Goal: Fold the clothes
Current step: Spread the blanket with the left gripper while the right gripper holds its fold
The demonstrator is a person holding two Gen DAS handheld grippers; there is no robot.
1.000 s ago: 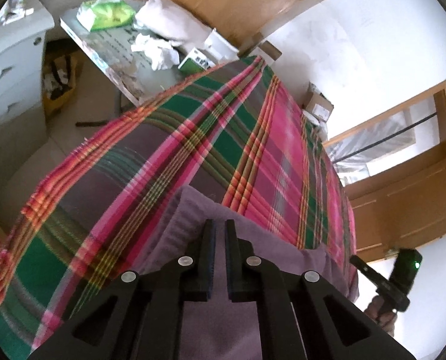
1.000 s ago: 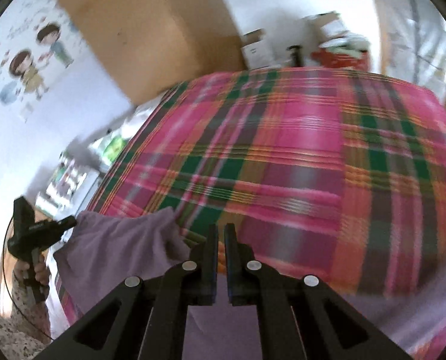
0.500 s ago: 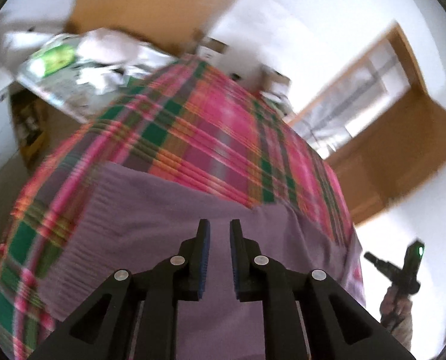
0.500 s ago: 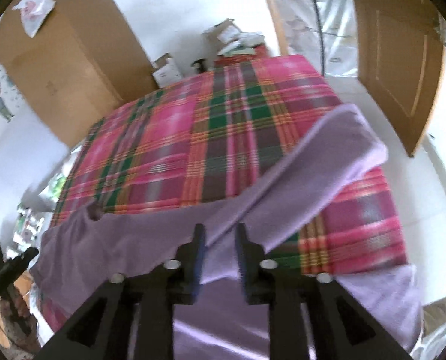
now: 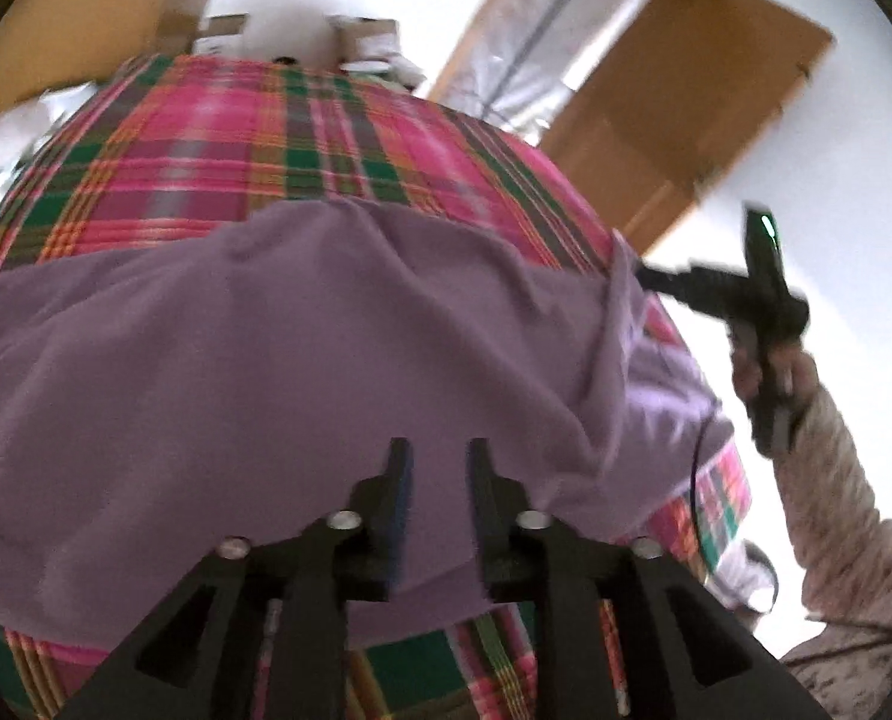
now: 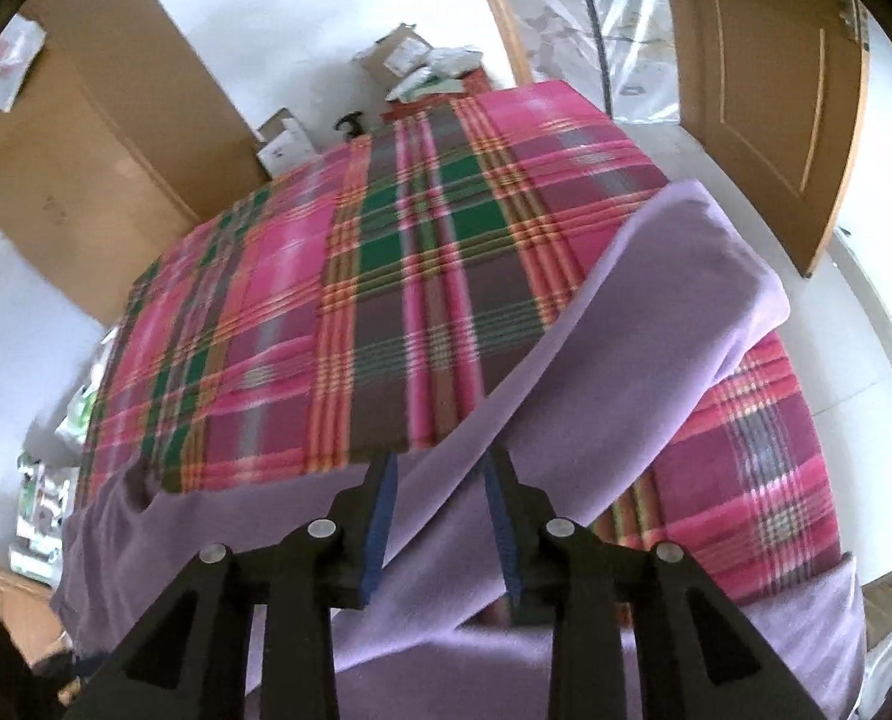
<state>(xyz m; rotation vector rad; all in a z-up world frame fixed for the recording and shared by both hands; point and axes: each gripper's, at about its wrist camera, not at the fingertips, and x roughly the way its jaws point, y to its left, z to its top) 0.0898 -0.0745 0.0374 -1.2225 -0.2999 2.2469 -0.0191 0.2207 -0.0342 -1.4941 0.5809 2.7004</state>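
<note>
A purple garment [image 5: 278, 348] lies spread across the near part of a bed covered with a pink and green plaid bedspread [image 5: 236, 138]. My left gripper [image 5: 437, 450] hovers over its near edge. Its jaws are opening, with only cloth lying below the gap. In the right wrist view a purple sleeve [image 6: 655, 324] lies folded diagonally across the garment [image 6: 505, 648] and the bedspread [image 6: 386, 276]. My right gripper [image 6: 440, 465] is over the sleeve, jaws opening, pads clear of the fabric. The left wrist view also shows the right gripper [image 5: 757, 300], held in a sleeved hand at the bed's right corner.
A wooden door [image 6: 763, 90] stands open to the right of the bed. Cardboard boxes [image 6: 398, 54] and clutter sit at the far end by the wall. A brown wardrobe [image 6: 86, 138] is at the far left. White floor surrounds the bed's right side.
Both grippers went from shut to parted and let go of the purple cloth. The garment now lies spread on the bed with the sleeve folded across. The left view swung right.
</note>
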